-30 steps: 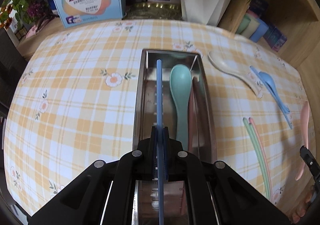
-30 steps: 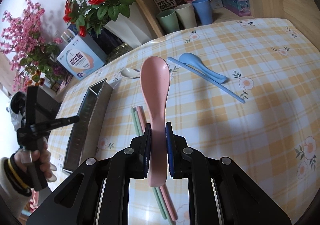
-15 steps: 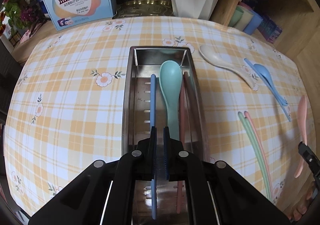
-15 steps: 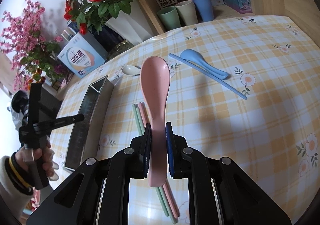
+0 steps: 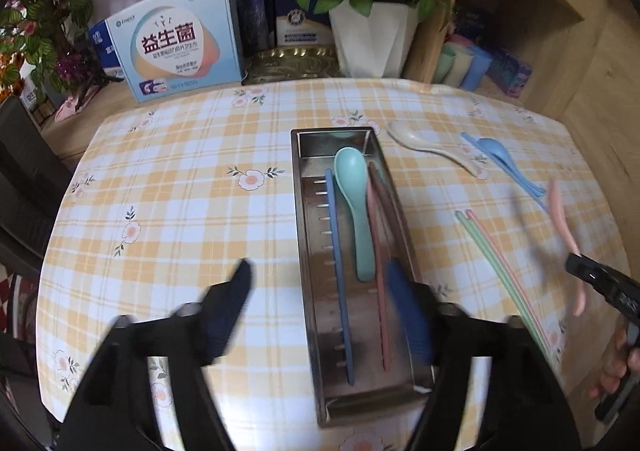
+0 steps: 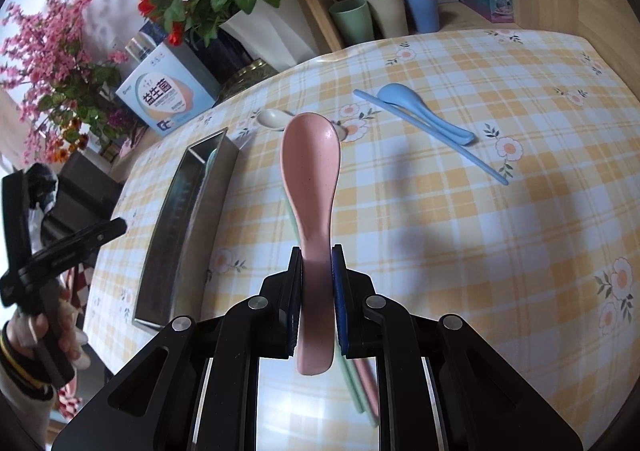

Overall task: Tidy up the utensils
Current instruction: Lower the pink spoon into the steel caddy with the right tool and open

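Showing the left gripper [image 5: 320, 303] with fingers just spread wide, empty, above the steel tray [image 5: 306, 251] holding the blue chopstick [image 5: 340, 271] — the right gripper [image 6: 316, 283] clamps a pink spoon [image 6: 312, 187] over the worktop [image 6: 460, 211].

The left gripper [image 5: 320, 299] had just been opening; its jaws stood wide apart with nothing gripped (fingers motion-blurred). The right gripper [image 6: 316, 283] pointed downward, pads clamped on a pink spoon [image 6: 310, 171].
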Demonstrator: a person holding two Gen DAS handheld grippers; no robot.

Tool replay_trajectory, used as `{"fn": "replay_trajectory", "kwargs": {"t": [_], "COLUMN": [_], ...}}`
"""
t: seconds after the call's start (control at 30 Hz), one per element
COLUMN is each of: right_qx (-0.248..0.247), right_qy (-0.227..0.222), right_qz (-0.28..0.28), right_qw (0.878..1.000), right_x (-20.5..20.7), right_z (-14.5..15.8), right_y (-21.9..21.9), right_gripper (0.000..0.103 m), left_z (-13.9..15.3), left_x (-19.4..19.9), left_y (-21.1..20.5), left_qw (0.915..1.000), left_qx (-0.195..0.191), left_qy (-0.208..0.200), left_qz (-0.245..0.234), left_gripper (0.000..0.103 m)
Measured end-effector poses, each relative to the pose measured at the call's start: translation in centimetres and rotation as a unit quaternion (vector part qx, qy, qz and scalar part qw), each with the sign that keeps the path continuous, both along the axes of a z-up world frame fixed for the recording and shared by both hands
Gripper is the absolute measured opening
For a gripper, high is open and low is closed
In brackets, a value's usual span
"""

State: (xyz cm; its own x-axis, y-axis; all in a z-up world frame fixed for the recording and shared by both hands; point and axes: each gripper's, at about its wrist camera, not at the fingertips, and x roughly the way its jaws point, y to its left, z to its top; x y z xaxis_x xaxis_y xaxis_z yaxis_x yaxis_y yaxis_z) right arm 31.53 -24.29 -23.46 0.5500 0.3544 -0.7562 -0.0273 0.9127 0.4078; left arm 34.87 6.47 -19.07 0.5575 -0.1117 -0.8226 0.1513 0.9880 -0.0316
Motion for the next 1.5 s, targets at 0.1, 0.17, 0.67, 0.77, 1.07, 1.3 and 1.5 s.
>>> {"fn": "replay_trajectory", "kwargs": {"t": [0.1, 0.17, 0.67, 0.77, 1.07, 1.3, 1.5], "right_qx": [-0.002, -0.006, -0.027, -0.032, -0.062, -0.067, -0.064], "right_qy": [0.006, 0.011, 0.041, 0.047, 0.089, 0.117, 0.135], "right_qz": [0.008, 0.014, 0.067, 0.081, 0.100, 0.093, 0.089], "right_qw": [1.000, 1.000, 0.997, 0.995, 0.989, 0.986, 0.985], "right_x": [-0.1, 0.0, 2.2, 2.9, 5.1, 5.7, 5.6], "right_z": [0.3, 0.5, 1.1, 1.0, -0.8, -2.2, -3.2], "right_y": [1.1, 2.1, 12.7, 15.0, 20.4, 21.4, 21.3], "right_gripper": [0.014, 0.014, 0.014, 0.014, 0.014, 0.014, 0.014], "left_z": [0.6, 0.9, 1.4, 1.5, 1.4, 0.9, 0.6], "left_x": [-1.6, -2.6, -5.8, -5.9, -6.2, -6.0, -6.1], "left_y": [0.9, 1.5, 8.3, 9.6, 11.6, 12.0, 12.1], "left_qw": [0.9999, 0.9998, 0.9972, 0.9963, 0.9935, 0.9931, 0.9929], "left_qx": [-0.005, -0.009, -0.061, -0.069, -0.093, -0.099, -0.102], "left_qy": [-0.013, -0.018, -0.044, -0.051, -0.063, -0.061, -0.057], "left_qz": [-0.002, -0.005, -0.004, 0.002, 0.018, 0.020, 0.020], "left_gripper": [0.095, 0.097, 0.097, 0.097, 0.097, 0.097, 0.097]}}
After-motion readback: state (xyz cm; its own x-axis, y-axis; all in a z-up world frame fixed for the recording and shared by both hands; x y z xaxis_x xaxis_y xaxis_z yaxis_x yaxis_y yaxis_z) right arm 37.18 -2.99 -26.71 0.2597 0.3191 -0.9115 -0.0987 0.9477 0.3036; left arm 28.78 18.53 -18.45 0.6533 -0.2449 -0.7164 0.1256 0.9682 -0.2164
